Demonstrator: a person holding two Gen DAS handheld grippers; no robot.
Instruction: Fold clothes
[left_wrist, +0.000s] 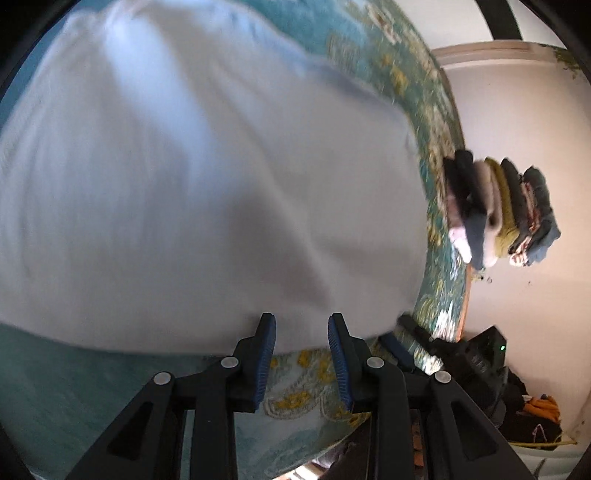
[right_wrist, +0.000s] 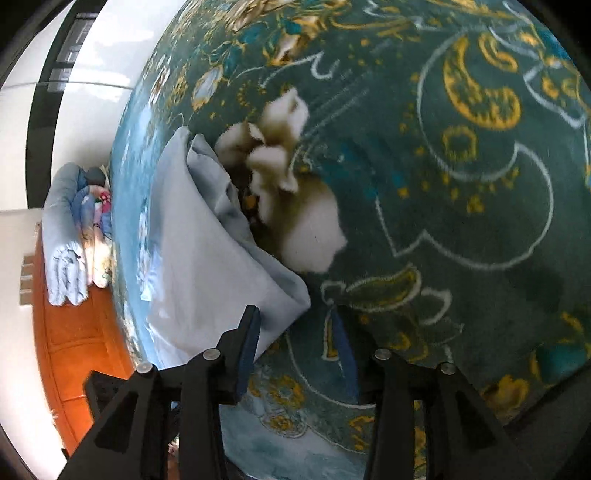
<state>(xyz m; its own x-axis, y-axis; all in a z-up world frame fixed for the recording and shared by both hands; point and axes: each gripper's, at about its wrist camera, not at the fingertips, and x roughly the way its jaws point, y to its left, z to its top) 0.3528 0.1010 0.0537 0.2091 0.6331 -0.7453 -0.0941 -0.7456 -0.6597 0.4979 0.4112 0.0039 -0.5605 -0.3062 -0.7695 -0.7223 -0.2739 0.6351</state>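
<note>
left gripper (left_wrist: 302, 325) open, empty, at hem of white garment (left_wrist: 192, 177) | right gripper (right_wrist: 295, 325) wide, empty, cloth edge at its left finger | risk: jaws close beside hem, pinch patterned blanket (right_wrist: 443, 221) instead

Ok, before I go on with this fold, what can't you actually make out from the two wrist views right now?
- Left wrist: the white garment is motion-blurred; its type and fold lines are unreadable.
- Left wrist: items in the folded stack are too small to identify.
- Right wrist: the pale blue cloth hides what lies beneath it.
- Right wrist: bundled bedding sits distorted at the edge.
</note>
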